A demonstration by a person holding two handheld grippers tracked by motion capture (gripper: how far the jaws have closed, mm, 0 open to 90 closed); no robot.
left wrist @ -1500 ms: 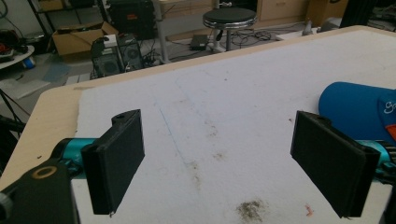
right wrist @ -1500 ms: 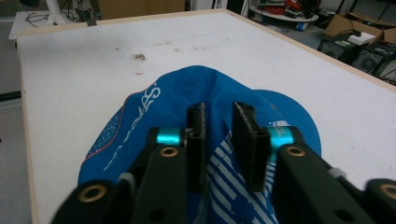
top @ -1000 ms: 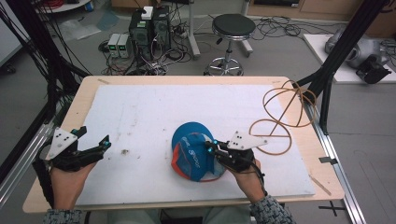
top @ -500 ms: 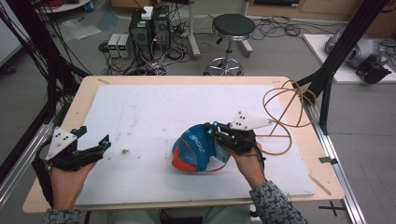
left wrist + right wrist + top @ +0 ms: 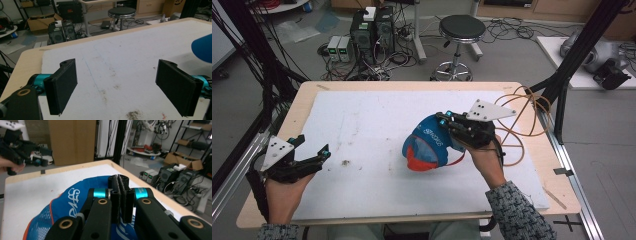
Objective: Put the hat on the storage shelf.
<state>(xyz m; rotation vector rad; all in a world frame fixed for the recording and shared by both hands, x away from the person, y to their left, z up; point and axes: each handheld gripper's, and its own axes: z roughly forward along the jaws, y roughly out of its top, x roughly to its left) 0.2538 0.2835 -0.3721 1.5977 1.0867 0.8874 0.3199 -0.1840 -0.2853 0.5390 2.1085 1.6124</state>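
Observation:
A blue cap (image 5: 427,142) with orange trim and white lettering hangs tilted above the white sheet (image 5: 362,115), one edge lifted. My right gripper (image 5: 443,120) is shut on the cap's fabric at its upper right side. In the right gripper view the two jaws (image 5: 120,185) press flat together over the cap (image 5: 65,205). My left gripper (image 5: 314,145) rests at the table's front left, open, with nothing between its jaws. In the left gripper view those jaws (image 5: 117,85) stand wide apart over the stained sheet, and the cap's blue edge (image 5: 203,47) shows at far right.
A coiled orange cable (image 5: 522,130) lies on the table's right side behind my right hand. A black frame post (image 5: 572,65) rises at the right rear corner. A stool (image 5: 462,27) and computer cases (image 5: 372,25) stand on the floor beyond the table.
My right gripper has risen and moved back to the right, pulling the cap up off the sheet and tipping it. The left gripper has stayed put.

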